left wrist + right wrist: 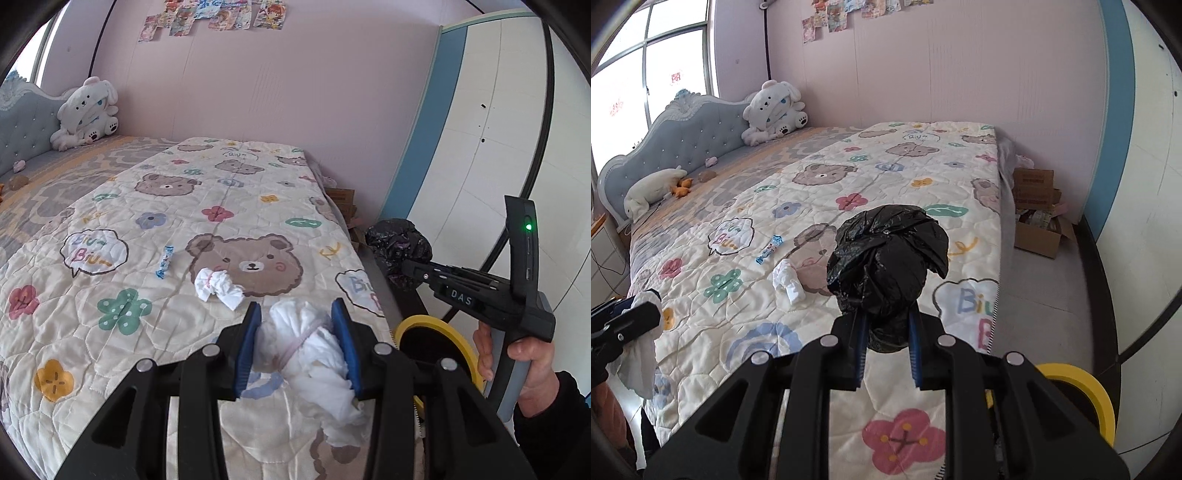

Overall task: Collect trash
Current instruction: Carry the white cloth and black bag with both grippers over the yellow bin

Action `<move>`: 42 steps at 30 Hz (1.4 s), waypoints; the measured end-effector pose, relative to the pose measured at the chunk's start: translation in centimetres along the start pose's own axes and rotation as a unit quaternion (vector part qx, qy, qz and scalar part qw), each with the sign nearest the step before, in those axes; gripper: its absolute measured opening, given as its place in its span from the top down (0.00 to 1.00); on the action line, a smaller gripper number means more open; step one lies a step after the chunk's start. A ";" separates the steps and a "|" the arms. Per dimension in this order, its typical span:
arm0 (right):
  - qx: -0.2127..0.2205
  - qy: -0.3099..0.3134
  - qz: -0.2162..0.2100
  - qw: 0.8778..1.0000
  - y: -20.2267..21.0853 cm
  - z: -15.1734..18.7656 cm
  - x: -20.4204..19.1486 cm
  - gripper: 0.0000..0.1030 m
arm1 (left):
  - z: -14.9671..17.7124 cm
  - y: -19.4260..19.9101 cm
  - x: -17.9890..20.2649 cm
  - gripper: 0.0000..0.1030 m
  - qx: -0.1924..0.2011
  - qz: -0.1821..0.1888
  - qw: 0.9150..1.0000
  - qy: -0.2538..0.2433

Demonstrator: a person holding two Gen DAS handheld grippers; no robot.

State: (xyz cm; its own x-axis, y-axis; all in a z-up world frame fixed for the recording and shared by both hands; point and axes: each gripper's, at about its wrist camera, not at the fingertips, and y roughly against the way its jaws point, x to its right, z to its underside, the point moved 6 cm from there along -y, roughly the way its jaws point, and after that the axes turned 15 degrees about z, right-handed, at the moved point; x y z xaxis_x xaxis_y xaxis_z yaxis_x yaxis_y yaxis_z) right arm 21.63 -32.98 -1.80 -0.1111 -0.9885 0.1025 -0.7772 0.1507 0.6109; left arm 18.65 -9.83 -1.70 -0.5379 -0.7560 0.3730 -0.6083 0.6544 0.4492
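My left gripper (297, 314) is shut on a white crumpled tissue wad (310, 354), held above the quilted bed (110, 343). My right gripper (884, 314) is shut on a black crumpled plastic bag (890, 254), lifted over the bed's near corner; the bag (399, 247) and that gripper also show at the right of the left wrist view. Another white tissue wad (218, 288) (788, 280) and a blue-white candy wrapper (165, 261) (769, 249) lie on the quilt. A yellow-rimmed bin (439, 343) (1082, 387) stands beside the bed at the lower right.
Plush toys (775, 110) sit by the blue headboard (683, 136). A cardboard box (1038, 218) stands on the floor past the bed's foot by the pink wall. A white wardrobe (517, 129) is on the right. A hand (524, 354) holds the right tool.
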 end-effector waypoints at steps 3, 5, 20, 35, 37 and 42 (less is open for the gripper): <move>0.005 -0.013 0.009 1.000 1.9 0.9 2.3 0.82 | -0.1 -0.2 1.8 0.64 -0.002 0.009 1.000 -0.014; 0.008 -0.021 0.014 1.000 3.0 1.4 3.6 0.82 | -0.2 -0.5 3.0 0.64 -0.004 0.015 1.000 -0.024; 0.009 -0.062 0.055 0.997 7.6 6.0 11.9 0.82 | -0.3 -5.0 10.9 0.64 -0.035 0.055 0.994 -0.084; -0.013 -0.110 0.094 0.989 8.1 10.4 19.2 0.82 | 0.9 -10.8 17.4 0.63 -0.072 0.097 0.985 -0.124; -0.015 -0.115 0.098 0.988 8.0 10.8 19.9 0.82 | 1.1 -11.5 18.0 0.63 -0.076 0.101 0.984 -0.128; -0.025 -0.125 0.105 0.986 7.4 11.7 21.0 0.82 | 1.6 -13.2 18.9 0.63 -0.090 0.105 0.982 -0.130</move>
State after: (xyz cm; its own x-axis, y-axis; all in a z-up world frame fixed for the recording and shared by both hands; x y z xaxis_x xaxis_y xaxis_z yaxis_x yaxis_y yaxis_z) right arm 6.28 -52.78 -4.25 -0.4207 -0.9065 0.0372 -0.6906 0.3466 0.6348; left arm 15.58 -32.74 -1.86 -0.7854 -0.5605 0.2626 -0.3680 0.7640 0.5300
